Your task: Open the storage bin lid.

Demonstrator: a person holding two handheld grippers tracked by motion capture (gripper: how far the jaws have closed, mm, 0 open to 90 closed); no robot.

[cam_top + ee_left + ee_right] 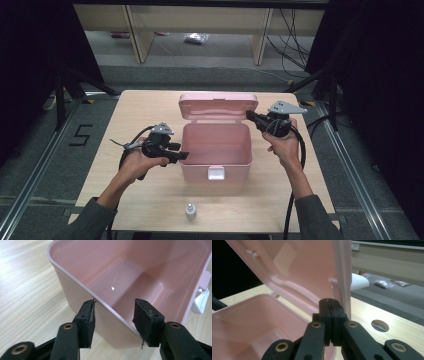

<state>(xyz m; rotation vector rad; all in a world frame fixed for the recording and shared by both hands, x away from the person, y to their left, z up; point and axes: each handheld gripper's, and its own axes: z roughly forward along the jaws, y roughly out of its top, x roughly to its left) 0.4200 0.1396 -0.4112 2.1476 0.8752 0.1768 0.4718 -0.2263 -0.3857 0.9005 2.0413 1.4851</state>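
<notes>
A pink plastic box (216, 150) is being shown in the middle of the pale wooden table (150, 200), its hinged lid (218, 105) being held upright behind the body. The box is rectangular with rounded corners and smooth, glossy walls, and a white latch (216, 173) is being carried on its front wall. Its inside is seen bare in the left gripper view.

The left gripper (181, 156) is being held at the box's left wall, with the jaws standing about half apart; the wall's rim is being straddled, one pad outside and one over the inside, and no firm pinch can be made out. The right gripper (248, 115) is being held with its jaws fully together, nothing between them, the tips lying just beside the lid's right edge.

A small white bottle (190, 210) is being left standing near the table's front edge, well apart from the box.
</notes>
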